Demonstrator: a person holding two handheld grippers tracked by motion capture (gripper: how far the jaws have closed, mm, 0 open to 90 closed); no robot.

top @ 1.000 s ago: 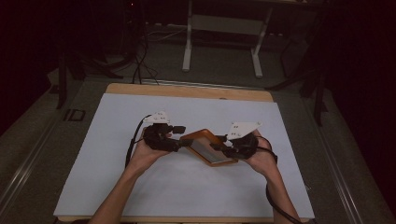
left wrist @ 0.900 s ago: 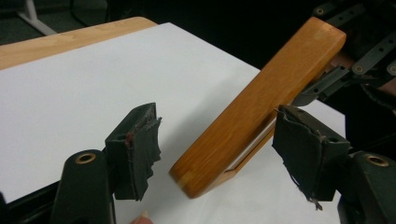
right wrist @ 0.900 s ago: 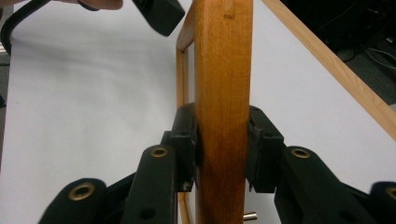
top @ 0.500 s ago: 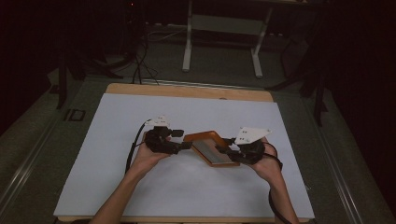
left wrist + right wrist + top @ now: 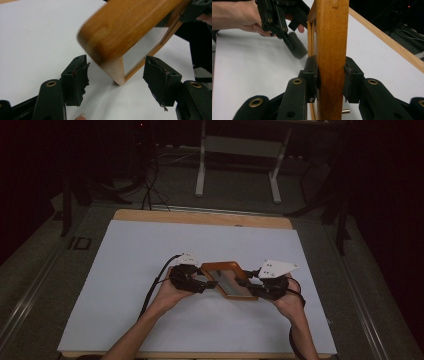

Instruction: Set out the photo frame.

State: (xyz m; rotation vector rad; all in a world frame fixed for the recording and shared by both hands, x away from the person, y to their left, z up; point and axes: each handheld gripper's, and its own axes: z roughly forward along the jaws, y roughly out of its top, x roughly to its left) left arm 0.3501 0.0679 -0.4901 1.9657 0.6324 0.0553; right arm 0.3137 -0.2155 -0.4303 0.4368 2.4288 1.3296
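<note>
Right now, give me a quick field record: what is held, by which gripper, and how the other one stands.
item: wooden picture frame with a pale panel
right gripper: shut on one side rail of the frame, pads pressing both faces
left gripper: open; the frame's corner sits between the pads without touching them, and its jaws have just been closing
frame pose: tilted, its lowest corner at or near the white table cover; contact not clear
table: white cover on a wooden top

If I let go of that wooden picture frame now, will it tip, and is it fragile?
The wooden frame looks rigid, with thick rails. It probably tips flat if released: the right gripper clamps it, one corner on the white table. Its pane may be breakable.
</note>
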